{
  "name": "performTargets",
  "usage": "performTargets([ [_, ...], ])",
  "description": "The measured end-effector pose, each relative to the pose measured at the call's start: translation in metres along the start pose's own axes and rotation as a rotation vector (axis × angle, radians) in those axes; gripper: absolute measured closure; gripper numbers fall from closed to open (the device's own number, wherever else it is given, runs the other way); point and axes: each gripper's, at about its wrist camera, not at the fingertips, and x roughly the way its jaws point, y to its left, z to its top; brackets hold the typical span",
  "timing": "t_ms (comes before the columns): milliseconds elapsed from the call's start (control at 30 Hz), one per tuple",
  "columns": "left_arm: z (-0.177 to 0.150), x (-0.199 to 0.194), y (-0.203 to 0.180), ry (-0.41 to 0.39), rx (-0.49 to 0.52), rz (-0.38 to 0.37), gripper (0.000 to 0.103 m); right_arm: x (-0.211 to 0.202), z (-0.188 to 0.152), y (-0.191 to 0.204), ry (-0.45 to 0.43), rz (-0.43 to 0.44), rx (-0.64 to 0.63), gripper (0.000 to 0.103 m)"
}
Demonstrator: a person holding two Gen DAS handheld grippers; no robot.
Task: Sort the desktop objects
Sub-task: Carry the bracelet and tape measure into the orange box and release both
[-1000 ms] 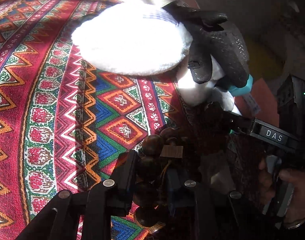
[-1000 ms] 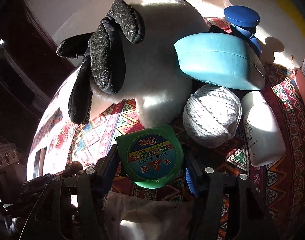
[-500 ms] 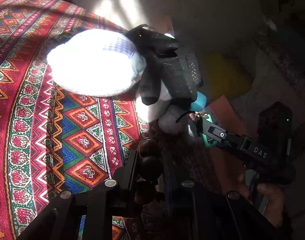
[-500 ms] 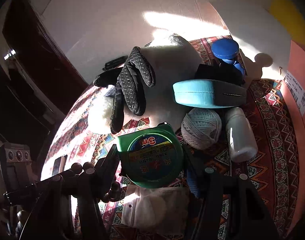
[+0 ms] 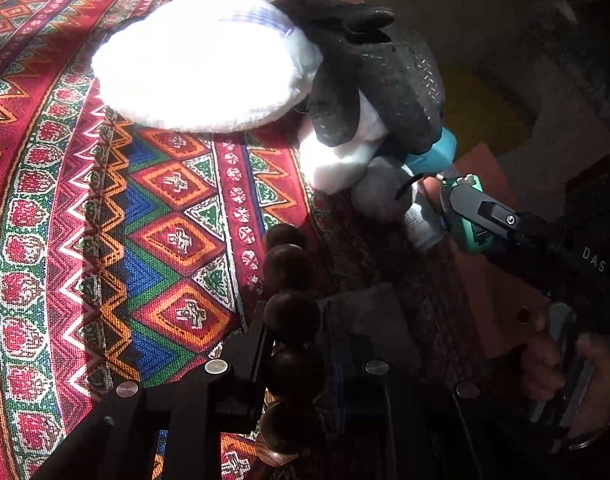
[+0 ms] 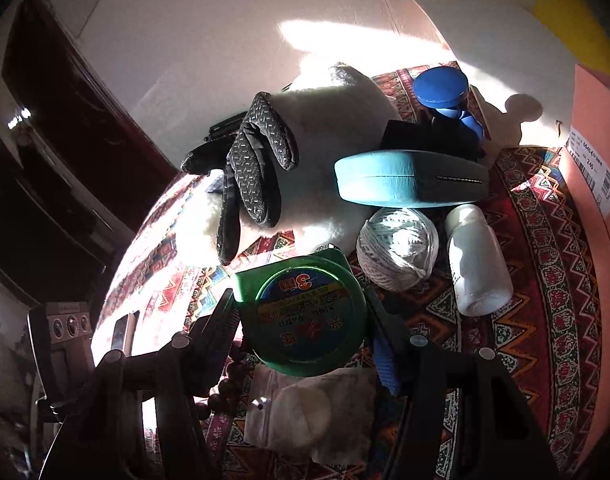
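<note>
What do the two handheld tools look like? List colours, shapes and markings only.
Left tool: matte black angular fingers with round silver screw heads and a blue pad inside. Right tool: the same black linkage, silver screws, blue inner strip. Seen from the left camera, its black body carries white "DAS" lettering; the hand gripping it wears a thin bangle.

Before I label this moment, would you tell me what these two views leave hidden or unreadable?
- Left wrist view: the bead string in the left tool runs off the bottom edge; its length is unknown.
- Left wrist view: the green tape measure is mostly covered by the right tool.
- Right wrist view: the tape measure's small label text is too blurred to read.
- Right wrist view: the white packet is shadowed; its contents are unclear.
</note>
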Motion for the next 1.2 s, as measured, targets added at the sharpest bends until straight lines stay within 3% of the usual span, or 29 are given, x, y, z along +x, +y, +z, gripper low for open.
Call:
performTargets([
  [167, -0.004, 0.008, 0.006, 0.026, -0.007, 0.038, 0.08, -0.001, 0.0, -0.001, 0.005, 0.0, 0.007, 0.04],
  [267, -0.003, 0.002, 0.007, -0.005, -0.013, 0.045, 0.087, -0.003, 0.0, -0.002, 0.002, -0.002, 0.008, 0.04],
  [467, 0.0, -0.021, 0.004, -0.076, -0.038, -0.083, 0.087, -0.007, 0.002, -0.002, -0.012, -0.003, 0.007, 0.04],
  [667, -0.001, -0.035, -0.003, -0.09, -0.067, -0.171, 0.087, -0.013, 0.002, 0.001, -0.024, -0.001, 0.005, 0.04],
  [967, 0.0, -0.061, -0.057, -0.16, -0.002, -0.179, 0.087, -0.038, 0.003, 0.015, -0.083, 0.015, -0.045, 0.04],
  [1200, 0.008, -0.066, -0.112, -0.173, 0.084, -0.17, 0.087, -0.081, 0.007, 0.015, -0.189, 0.011, -0.059, 0.04],
])
